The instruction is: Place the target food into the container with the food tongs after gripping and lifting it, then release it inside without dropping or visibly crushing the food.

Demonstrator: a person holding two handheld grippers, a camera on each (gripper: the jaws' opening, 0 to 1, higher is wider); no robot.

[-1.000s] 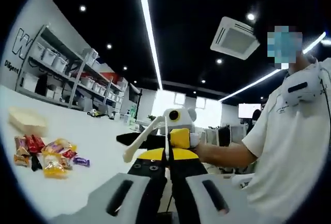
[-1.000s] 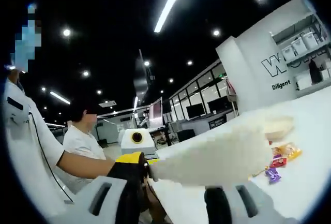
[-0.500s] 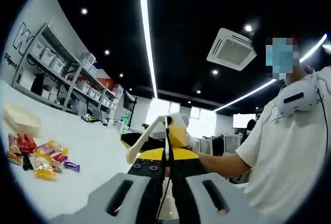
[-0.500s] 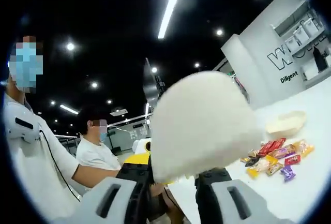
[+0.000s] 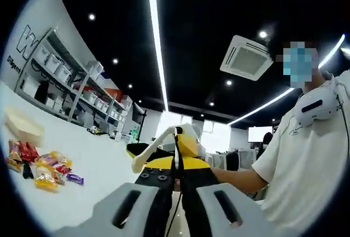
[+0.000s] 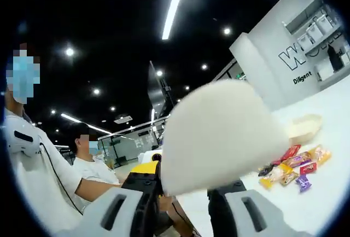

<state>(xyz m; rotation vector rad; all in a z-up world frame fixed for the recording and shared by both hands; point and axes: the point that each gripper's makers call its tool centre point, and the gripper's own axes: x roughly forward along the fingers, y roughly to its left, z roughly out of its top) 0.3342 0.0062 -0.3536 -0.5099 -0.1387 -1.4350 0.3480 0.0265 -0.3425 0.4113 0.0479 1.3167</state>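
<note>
In the right gripper view my right gripper (image 6: 183,186) is shut on the cream food tongs (image 6: 219,133), which loom large and blurred just above its jaws. My left gripper (image 6: 146,172) shows behind them, yellow and black. A pile of wrapped snacks (image 6: 290,168) lies on the white table (image 6: 328,193), with a beige container (image 6: 303,127) just beyond it. In the left gripper view my left gripper (image 5: 175,178) is shut, its fingers pressed together. Just ahead, the right gripper (image 5: 176,148) holds the tongs (image 5: 150,149) pointing left. The snacks (image 5: 41,166) and container (image 5: 22,127) sit far left.
A person in a white shirt (image 5: 306,155) stands close on the right of the left gripper view. Shelves with bins (image 5: 65,81) line the far wall. Another seated person (image 6: 90,166) shows beyond the table edge. Bare white table (image 5: 93,177) stretches between the grippers and the snacks.
In the right gripper view the tongs have swung up from lying sideways to facing the camera. Both grippers stay raised above the table; their states are unchanged.
</note>
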